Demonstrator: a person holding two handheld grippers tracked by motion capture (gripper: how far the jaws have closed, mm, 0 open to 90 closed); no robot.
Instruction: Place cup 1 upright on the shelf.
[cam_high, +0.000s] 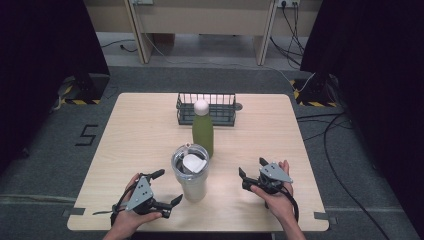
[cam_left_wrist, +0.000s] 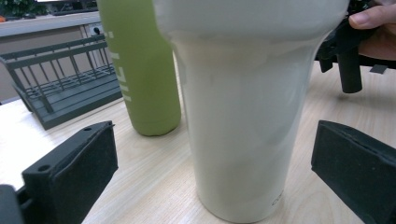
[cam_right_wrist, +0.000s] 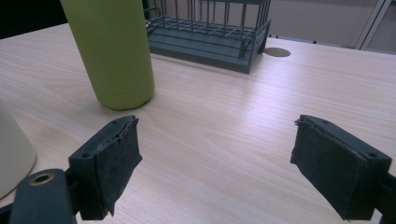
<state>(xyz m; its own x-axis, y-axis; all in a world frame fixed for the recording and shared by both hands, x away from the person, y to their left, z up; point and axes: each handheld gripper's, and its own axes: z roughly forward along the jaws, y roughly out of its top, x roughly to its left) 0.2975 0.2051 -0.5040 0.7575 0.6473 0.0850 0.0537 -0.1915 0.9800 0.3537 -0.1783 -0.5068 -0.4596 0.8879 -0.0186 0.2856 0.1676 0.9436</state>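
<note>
Cream tumbler (cam_left_wrist: 243, 116) framed by the left gripper (cam_high: 167, 187), not yet pinched.

Upright near the desk's (cam_high: 150, 130) front edge, the tumbler stands just right of the left gripper, whose fingers (cam_left_wrist: 74, 172) are spread wide either side of its base without touching (this hand is clearly the nearer). Right gripper (cam_high: 252, 175) sits farther off, fingers (cam_right_wrist: 109, 163) apart and holding nothing, aimed toward the green bottle (cam_high: 202, 132) and wire basket (cam_high: 206, 107) behind.

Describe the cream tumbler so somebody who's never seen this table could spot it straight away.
On the wooden table, find the wire basket at the far edge, then come toward the near side past the green bottle. The tumbler stands just before it: cream, wider, with a clear lid.
</note>
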